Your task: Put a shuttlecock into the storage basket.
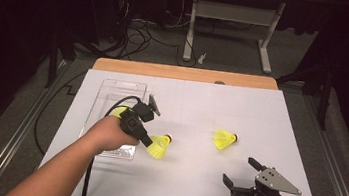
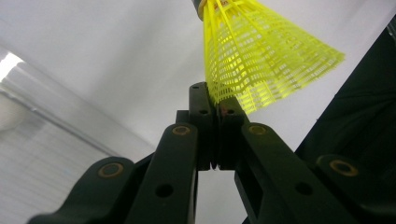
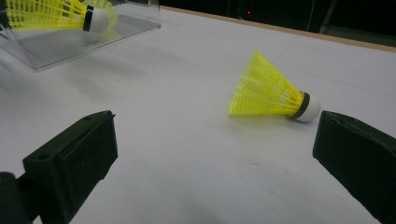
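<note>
Left gripper (image 1: 149, 144): jaws clenched on the skirt edge of a yellow shuttlecock (image 1: 159, 146), which is carried just off the jaw tips. In the left gripper view the pads are seen pinched flat together with the plastic mesh (image 2: 261, 60) caught between them, the skirt fanning up and away from the tips.

Key relation: a clear tray (image 1: 113, 90) lies directly behind and beside that gripper, on its wrist side, so the coming move is judged to be a short swing back toward it. The held shuttlecock's long axis runs roughly in line with the jaws, cork end (image 1: 168, 138) farthest from them.

Right gripper (image 1: 243, 173): jaws released and wide, nothing between them, resting low near the table edge. A second shuttlecock (image 3: 273, 93) lies on its side ahead of it, between the jaw lines but well short of the pads, cork pointing toward the right-hand pad. This gripper is clearly the nearer one for it.

Both shuttlecocks: yellow plastic lattice skirt, white cork, dark band.
</note>
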Demonstrator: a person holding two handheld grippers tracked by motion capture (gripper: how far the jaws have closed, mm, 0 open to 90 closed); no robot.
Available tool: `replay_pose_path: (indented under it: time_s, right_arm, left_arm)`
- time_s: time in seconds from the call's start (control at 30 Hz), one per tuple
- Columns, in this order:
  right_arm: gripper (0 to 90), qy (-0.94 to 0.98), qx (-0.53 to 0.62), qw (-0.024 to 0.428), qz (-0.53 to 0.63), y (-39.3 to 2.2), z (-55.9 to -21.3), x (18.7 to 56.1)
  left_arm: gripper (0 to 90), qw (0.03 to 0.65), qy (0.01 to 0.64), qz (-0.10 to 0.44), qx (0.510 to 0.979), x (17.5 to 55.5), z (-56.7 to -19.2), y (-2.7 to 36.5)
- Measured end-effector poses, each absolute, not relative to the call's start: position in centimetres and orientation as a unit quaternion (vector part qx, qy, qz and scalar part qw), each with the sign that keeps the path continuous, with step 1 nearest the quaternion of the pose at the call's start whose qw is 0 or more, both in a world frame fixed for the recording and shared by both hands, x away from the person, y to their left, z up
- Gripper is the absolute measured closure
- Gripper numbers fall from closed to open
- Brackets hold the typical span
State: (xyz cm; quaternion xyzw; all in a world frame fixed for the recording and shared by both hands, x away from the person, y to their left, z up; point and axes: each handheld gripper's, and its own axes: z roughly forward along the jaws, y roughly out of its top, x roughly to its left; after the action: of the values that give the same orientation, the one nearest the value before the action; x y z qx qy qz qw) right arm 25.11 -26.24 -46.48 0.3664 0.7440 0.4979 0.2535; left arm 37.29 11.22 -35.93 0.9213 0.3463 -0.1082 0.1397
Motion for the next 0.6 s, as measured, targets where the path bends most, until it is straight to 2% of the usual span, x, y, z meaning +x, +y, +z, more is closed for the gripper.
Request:
replay_pose_path:
  time_s: [0.6]
  right_arm:
    - [0.7, 0.747, 0.361, 0.249, 0.499, -26.1, -46.4, 25.0]
  left_arm:
    - [88.7, 0.152, 0.382, -0.09, 0.907, 38.2, -33.4, 15.4]
